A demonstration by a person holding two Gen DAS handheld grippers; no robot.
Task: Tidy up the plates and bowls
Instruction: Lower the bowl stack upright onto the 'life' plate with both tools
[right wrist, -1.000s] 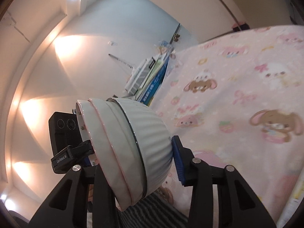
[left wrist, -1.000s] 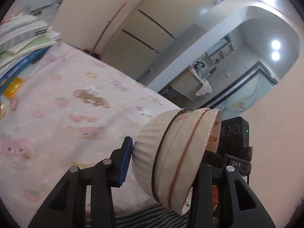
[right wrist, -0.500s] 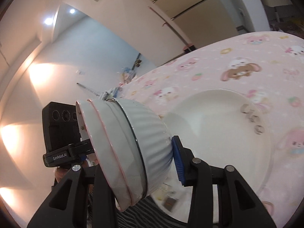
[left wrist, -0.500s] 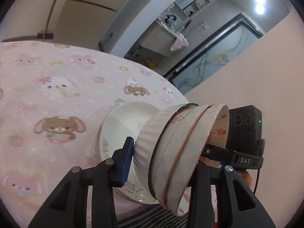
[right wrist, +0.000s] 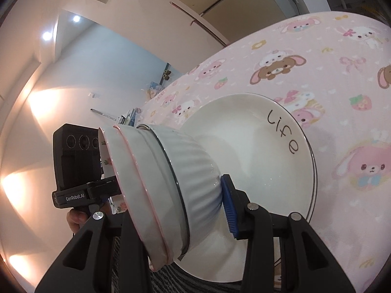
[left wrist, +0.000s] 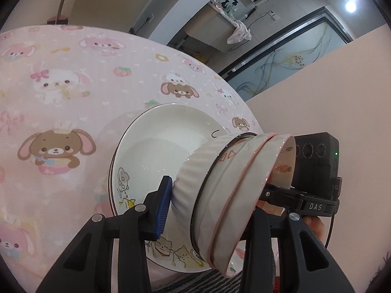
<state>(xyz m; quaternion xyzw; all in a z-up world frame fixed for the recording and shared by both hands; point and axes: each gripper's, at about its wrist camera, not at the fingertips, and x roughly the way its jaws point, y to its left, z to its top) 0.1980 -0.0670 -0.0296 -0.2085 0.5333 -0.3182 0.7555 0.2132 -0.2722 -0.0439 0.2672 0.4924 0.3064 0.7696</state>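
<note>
White ribbed porcelain hides each far finger: the stack of bowls (left wrist: 229,195), on its side, is clamped from both ends by the left gripper (left wrist: 215,202) and right gripper (right wrist: 171,195) above a cat-printed plate (left wrist: 156,151), unseen a second ago when only the pink tablecloth (left wrist: 61,97) lay beneath

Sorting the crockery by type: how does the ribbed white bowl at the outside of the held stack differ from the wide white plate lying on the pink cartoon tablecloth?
The ribbed white bowl is deep with fluted sides; the wide white plate is shallow and smooth. The bowl is tipped on its side, held off the table; the plate lies flat on the pink cartoon tablecloth. The plate bears handwritten "life" lettering and cat drawings; the bowl's outside is plain. Both are glossy white with a thin dark rim line.
</note>
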